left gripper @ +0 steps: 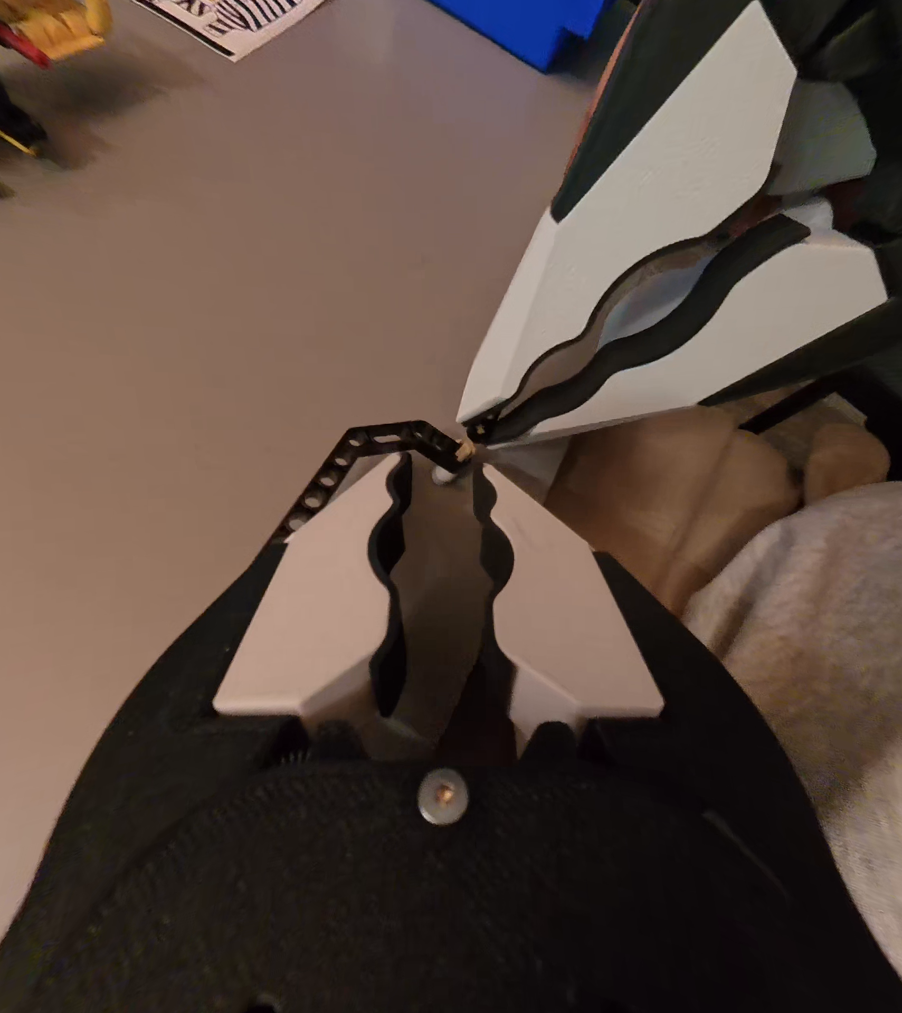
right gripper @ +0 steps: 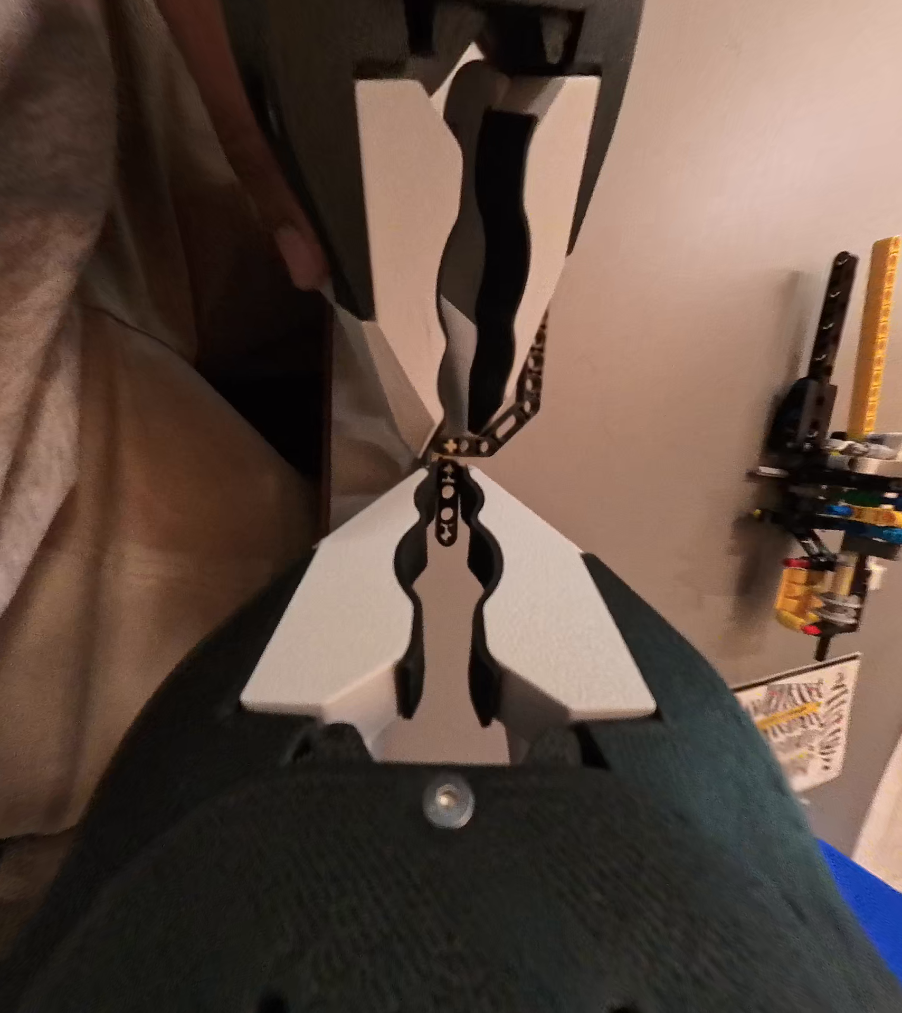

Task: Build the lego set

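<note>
My left gripper (left gripper: 444,466) is shut on one end of a black bent beam with holes (left gripper: 383,434), which runs up and off to the left of the fingers. A tan pin (left gripper: 466,449) and a pale pin (left gripper: 440,476) sit at that end. My right gripper (left gripper: 478,430) comes in from the upper right, tip to tip with the left one. In the right wrist view the right gripper (right gripper: 446,474) is shut on a short thin black beam (right gripper: 447,515), whose far end meets the bent beam (right gripper: 528,389) held by the left gripper (right gripper: 454,436). Both are held above the table.
A partly built model (right gripper: 832,493) with yellow and black beams lies on the grey table (left gripper: 218,274); it also shows blurred in the left wrist view (left gripper: 10,49). A striped printed sheet (right gripper: 799,712) and a blue bin (left gripper: 520,22) lie nearby. A person's grey sleeve (left gripper: 821,685) is at the right.
</note>
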{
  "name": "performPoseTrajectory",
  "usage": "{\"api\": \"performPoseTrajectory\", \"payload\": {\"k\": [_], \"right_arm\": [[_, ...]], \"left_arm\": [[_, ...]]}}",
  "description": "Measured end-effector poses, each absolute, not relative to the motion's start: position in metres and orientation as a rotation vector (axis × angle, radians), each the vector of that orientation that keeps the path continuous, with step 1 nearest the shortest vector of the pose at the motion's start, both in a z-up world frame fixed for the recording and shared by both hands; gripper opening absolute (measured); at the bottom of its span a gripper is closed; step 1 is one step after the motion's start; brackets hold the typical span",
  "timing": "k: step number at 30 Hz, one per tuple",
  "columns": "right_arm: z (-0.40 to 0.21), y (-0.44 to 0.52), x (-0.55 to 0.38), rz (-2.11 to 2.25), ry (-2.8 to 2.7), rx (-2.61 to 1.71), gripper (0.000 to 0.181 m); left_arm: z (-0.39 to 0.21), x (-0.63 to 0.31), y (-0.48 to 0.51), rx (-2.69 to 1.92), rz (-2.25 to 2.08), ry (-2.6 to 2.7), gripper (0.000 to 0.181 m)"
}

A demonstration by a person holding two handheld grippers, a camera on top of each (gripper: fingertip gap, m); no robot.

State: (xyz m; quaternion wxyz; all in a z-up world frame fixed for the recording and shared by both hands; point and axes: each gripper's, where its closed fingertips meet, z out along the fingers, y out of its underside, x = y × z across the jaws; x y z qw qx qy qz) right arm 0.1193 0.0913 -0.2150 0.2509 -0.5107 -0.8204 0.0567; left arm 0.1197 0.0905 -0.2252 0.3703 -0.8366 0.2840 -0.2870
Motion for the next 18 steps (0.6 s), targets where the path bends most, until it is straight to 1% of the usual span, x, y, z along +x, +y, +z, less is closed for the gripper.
{"api": "performPoseTrajectory", "payload": {"k": [1,5,9,11,18], "right_arm": [[-0.2150,0.0903,0.1184,0.186,-2.229,-1.415,0.006],[-0.2135,0.0867,0.1153,0.308,-2.216,-1.493,0.006],[-0.2138,0.0850,0.1162,0.342,-2.223,-1.528,0.007],[-0.2155,0.0822,0.1171,0.368,-2.231,-1.576,0.011],[-0.2131,0.0848,0.1183,0.403,-2.209,-1.721,0.010]], "left_arm": [[-0.2249,0.1214,0.0891,-2.142,-0.757,0.737,0.019],[-0.2249,0.1206,0.0901,-2.141,-0.753,0.716,0.015],[-0.2247,0.1217,0.0889,-2.131,-0.749,0.722,0.013],[-0.2243,0.1236,0.0878,-2.124,-0.767,0.719,0.012],[-0.2228,0.1245,0.0884,-2.126,-0.801,0.690,0.009]]}}
